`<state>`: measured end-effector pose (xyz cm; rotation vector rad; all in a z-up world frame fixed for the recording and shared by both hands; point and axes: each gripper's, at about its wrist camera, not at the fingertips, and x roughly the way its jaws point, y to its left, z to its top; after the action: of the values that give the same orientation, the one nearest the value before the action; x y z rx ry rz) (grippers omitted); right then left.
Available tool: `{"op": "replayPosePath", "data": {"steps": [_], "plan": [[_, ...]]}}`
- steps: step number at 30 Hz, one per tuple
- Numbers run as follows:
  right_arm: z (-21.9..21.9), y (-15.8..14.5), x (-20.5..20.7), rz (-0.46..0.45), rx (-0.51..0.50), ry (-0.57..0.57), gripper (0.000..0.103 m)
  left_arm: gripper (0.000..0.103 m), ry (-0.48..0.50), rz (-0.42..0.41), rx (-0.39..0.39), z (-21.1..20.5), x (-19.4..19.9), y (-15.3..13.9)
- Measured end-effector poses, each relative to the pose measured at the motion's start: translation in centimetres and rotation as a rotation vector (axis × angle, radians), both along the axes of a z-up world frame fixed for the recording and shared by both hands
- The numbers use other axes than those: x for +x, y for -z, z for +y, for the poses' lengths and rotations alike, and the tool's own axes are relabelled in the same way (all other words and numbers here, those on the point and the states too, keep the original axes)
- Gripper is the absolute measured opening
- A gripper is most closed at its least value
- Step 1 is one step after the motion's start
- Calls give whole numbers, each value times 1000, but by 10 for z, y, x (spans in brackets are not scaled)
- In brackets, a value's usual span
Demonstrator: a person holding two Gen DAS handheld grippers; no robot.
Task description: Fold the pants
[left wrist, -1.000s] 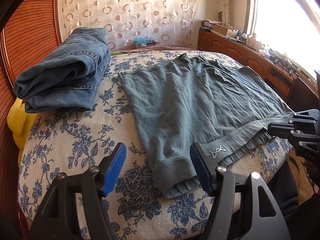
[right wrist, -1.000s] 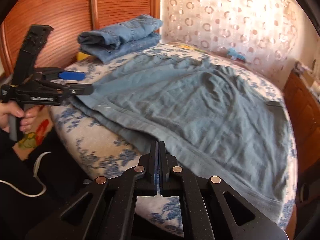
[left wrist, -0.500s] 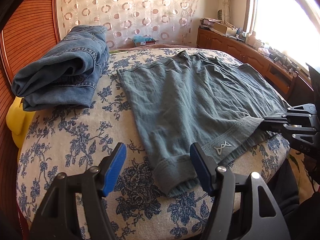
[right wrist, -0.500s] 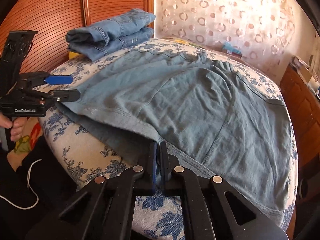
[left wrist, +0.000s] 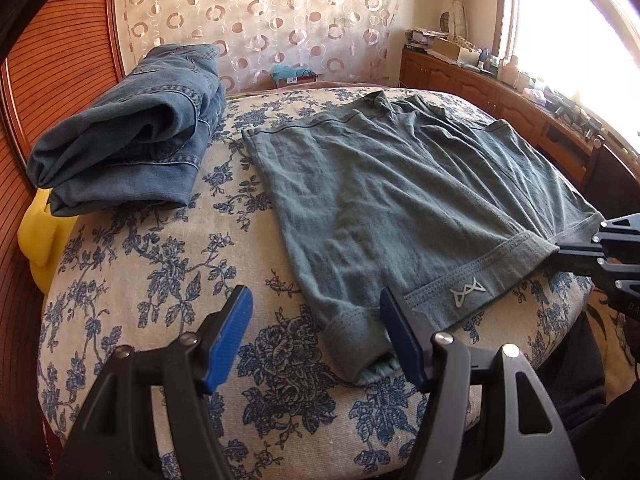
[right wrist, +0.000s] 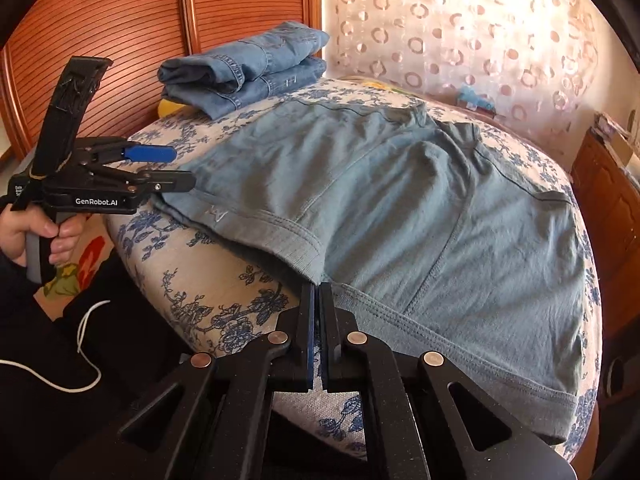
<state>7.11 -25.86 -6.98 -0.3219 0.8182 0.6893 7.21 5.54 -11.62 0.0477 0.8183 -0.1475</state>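
Two views. From your left wrist, the left gripper (left wrist: 316,336) has its fingers well apart, holding nothing, straddling the near cuff of the shorts (left wrist: 400,208), which lie flat on the bed (left wrist: 160,264), right of the jeans (left wrist: 124,144). From your right wrist, the right gripper (right wrist: 317,312) has its fingers closed at the shorts' hem; whether they pinch cloth, you cannot tell.

Grey-green pants (left wrist: 404,196) lie spread flat on the bed
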Motion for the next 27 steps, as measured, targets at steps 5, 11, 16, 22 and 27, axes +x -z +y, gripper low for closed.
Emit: {"op": "replayPosePath", "data": {"steps": [5, 11, 16, 22, 27], "plan": [[-23, -7, -4, 0, 36, 53, 16, 66, -11, 4, 13, 3, -3, 1], [-84, -21, 1, -52, 90, 245, 19, 67, -19, 12, -16, 13, -6, 3], [-134, -13, 20, -86, 27, 452, 22, 67, -18, 11, -17, 16, -7, 3], [-172, -2, 21, -64, -3, 530, 22, 67, -18, 10, -26, 17, -9, 3], [-178, -3, 13, -57, 34, 531, 22, 67, -20, 1, -18, 16, -10, 3]]}}
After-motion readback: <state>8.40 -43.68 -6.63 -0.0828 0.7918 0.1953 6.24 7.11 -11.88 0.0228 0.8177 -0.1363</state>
